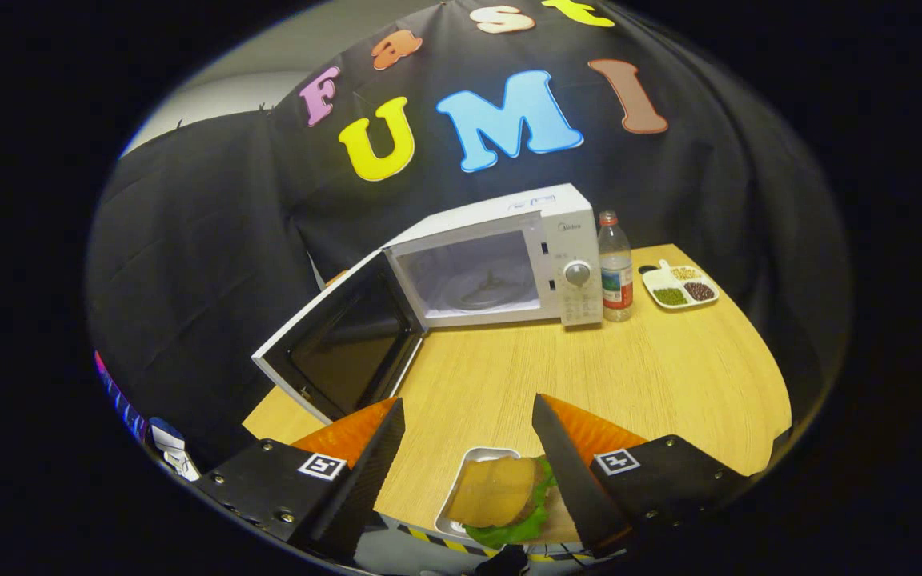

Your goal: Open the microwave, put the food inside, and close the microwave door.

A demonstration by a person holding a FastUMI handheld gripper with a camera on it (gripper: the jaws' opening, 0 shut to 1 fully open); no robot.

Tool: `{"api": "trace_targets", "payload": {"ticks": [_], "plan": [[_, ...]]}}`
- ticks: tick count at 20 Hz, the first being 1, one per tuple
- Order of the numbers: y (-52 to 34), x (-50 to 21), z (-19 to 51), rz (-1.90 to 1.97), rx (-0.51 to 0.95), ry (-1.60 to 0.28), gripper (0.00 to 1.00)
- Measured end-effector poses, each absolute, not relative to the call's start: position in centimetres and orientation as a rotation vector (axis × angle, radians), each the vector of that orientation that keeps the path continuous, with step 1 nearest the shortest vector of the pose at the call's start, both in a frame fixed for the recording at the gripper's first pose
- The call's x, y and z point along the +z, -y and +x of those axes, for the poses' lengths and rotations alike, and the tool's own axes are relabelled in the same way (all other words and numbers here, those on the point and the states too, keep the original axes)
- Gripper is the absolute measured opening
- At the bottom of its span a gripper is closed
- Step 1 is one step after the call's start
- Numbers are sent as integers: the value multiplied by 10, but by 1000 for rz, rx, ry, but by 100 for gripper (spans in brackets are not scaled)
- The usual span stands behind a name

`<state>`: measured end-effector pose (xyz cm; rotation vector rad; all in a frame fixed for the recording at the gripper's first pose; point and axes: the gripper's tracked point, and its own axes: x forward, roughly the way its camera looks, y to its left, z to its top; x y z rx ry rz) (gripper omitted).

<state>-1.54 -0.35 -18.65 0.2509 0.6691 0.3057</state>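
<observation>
The gripper [467,412] hangs over the near edge of a wooden table [669,384], its two fingers spread wide apart and pressing on nothing. Between them, low and near, sits a white tray [461,488] holding a burger [501,500] with a tan bun on top and green lettuce curling out at its near and right sides. The right finger's inner edge overlaps the right side of the burger in the view; whether it touches cannot be told.

Beyond the fingers, at the far side of the table, stands a white microwave [509,264]. Its door [341,344] is swung fully open to the left, the dark window facing the gripper, and the lit cavity shows a glass turntable [487,292]. The control panel on the right carries a round dial [578,274] and small print too fine to read; a short brand word sits above the dial, blurred.

Just beside the microwave's right side stands a clear plastic bottle [615,268] with a red cap and a red, blue and white label, unreadable. Farther right lies a white divided dish [681,286] with green, dark and pale beans in separate compartments.
</observation>
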Motion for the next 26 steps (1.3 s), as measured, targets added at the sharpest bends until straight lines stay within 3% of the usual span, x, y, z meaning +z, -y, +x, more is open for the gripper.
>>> {"api": "trace_targets", "payload": {"ticks": [16,17,18,21,24,25,26], "plan": [[26,-282,-62,613,374,-1092,96],[24,-286,-65,626,372,-1107,91],[25,-289,-67,629,371,-1125,79],[22,-298,-76,622,385,-1173,80],[15,-291,-73,654,405,-1142,44],[18,-288,-73,647,400,-1139,44],[13,-292,-72,652,401,-1139,32]]}}
